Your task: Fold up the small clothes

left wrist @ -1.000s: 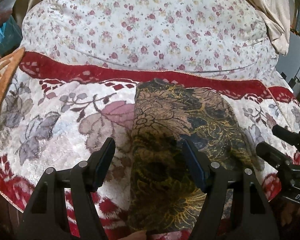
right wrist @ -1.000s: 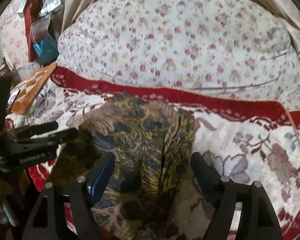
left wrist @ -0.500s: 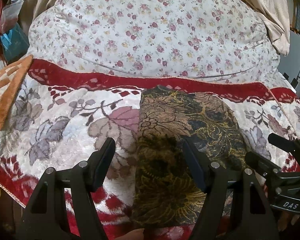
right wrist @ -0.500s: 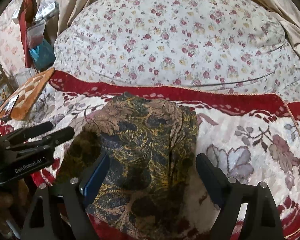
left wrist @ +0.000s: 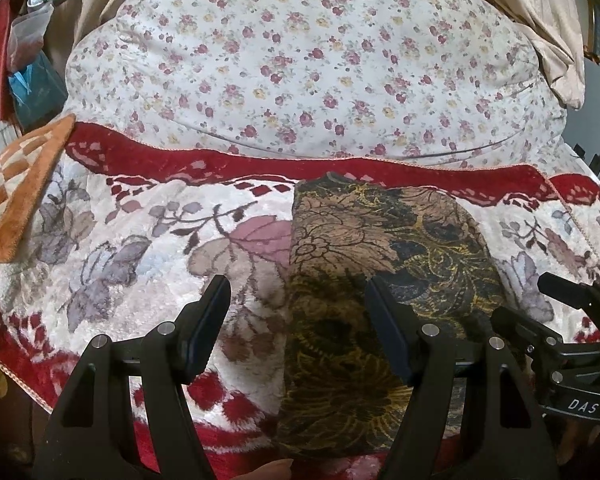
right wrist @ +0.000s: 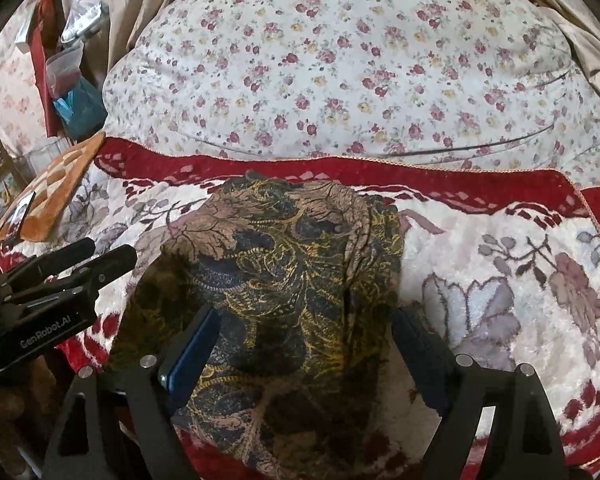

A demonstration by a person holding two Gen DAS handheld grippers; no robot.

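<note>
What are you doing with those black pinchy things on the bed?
A person is holding two grippers over a dark patterned cloth that lies folded on a red and white flowered blanket. The left gripper and the right gripper both hang open above the cloth, and neither is pinching it. A flowered pillow sits behind it, and an orange checked mat lies off to the side.
</note>
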